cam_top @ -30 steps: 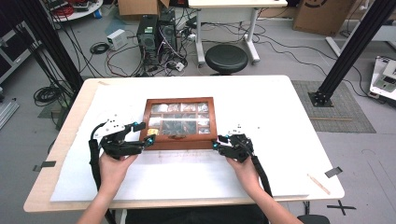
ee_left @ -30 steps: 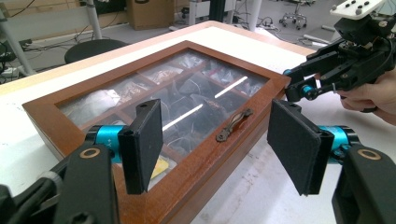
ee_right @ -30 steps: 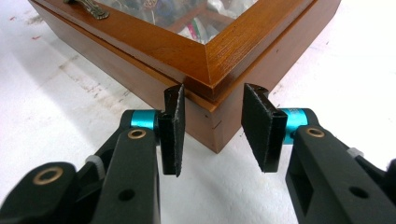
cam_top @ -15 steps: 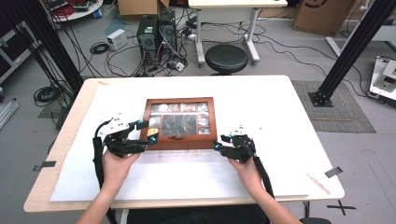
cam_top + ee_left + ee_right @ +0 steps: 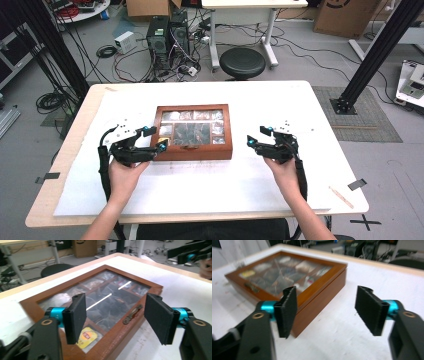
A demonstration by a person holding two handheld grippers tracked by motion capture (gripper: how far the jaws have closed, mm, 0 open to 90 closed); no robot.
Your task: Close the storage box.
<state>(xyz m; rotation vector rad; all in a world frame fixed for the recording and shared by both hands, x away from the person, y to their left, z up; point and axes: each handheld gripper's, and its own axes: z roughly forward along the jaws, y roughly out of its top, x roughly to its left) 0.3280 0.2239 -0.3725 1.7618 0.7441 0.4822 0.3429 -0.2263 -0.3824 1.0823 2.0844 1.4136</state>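
A wooden box (image 5: 192, 151) with a glass lid and a brass latch (image 5: 132, 314) lies shut in the middle of the white mat; tea bags show through the glass. My left gripper (image 5: 154, 139) sits at the box's front left corner (image 5: 110, 345). Its jaws have just been opening and stand wide, one pad (image 5: 76, 315) over the lid, the other off the front edge, neither pressing. My right gripper (image 5: 257, 136) hovers to the right of the box (image 5: 317, 302), apart from it. Its jaws have also just been opening, with nothing between them (image 5: 326, 297).
The white mat (image 5: 260, 190) covers most of the wooden table (image 5: 75, 150). Behind the table stand a black stool (image 5: 242, 62), computer towers (image 5: 167, 32) and loose cables. Black frame posts (image 5: 372, 55) rise at both sides.
The right gripper has drawn away to the right from the box's front right corner, lifted a little, and gone from nearly shut to wide open. The left gripper stays in place.
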